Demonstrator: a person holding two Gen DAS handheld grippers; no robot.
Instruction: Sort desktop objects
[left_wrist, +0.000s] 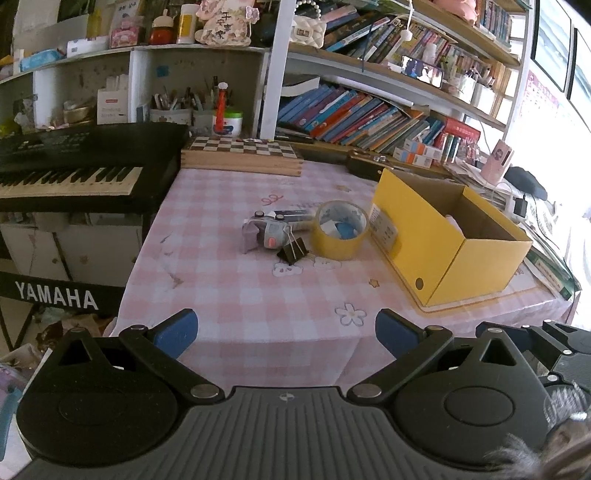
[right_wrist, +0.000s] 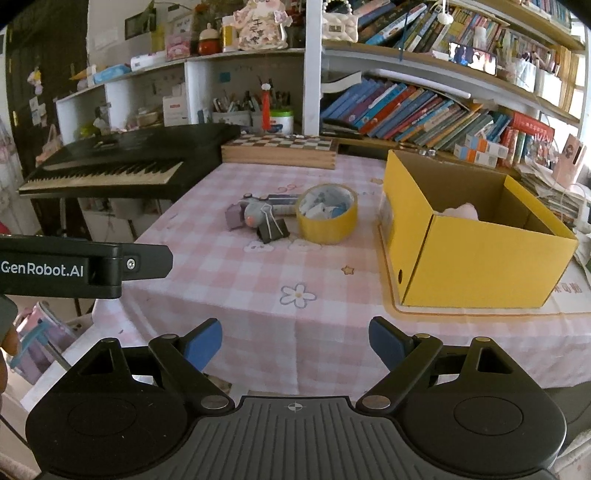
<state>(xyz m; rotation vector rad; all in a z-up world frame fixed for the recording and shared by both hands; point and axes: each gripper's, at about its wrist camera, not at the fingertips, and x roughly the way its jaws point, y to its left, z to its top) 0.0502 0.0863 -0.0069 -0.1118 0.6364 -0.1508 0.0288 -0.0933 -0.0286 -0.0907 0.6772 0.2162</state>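
Note:
A yellow tape roll (left_wrist: 339, 229) (right_wrist: 327, 213) lies on the pink checked tablecloth (left_wrist: 240, 295) (right_wrist: 258, 288), with small items inside its ring. Left of it lie a black binder clip (left_wrist: 292, 250) (right_wrist: 272, 229), a grey gadget with a red button (left_wrist: 263, 232) (right_wrist: 246, 216) and a tube (left_wrist: 295, 218) (right_wrist: 282, 202). An open yellow cardboard box (left_wrist: 458, 254) (right_wrist: 480, 258) stands to the right, something pink inside. My left gripper (left_wrist: 286, 332) and right gripper (right_wrist: 295, 341) are both open and empty, near the table's front edge, well short of the objects.
A black Yamaha keyboard (left_wrist: 74, 173) (right_wrist: 118, 162) stands left of the table. A wooden chessboard box (left_wrist: 242, 153) (right_wrist: 280, 149) sits at the back edge. Bookshelves (left_wrist: 369, 110) (right_wrist: 424, 110) fill the back. The left gripper's body (right_wrist: 74, 266) shows at the right wrist view's left.

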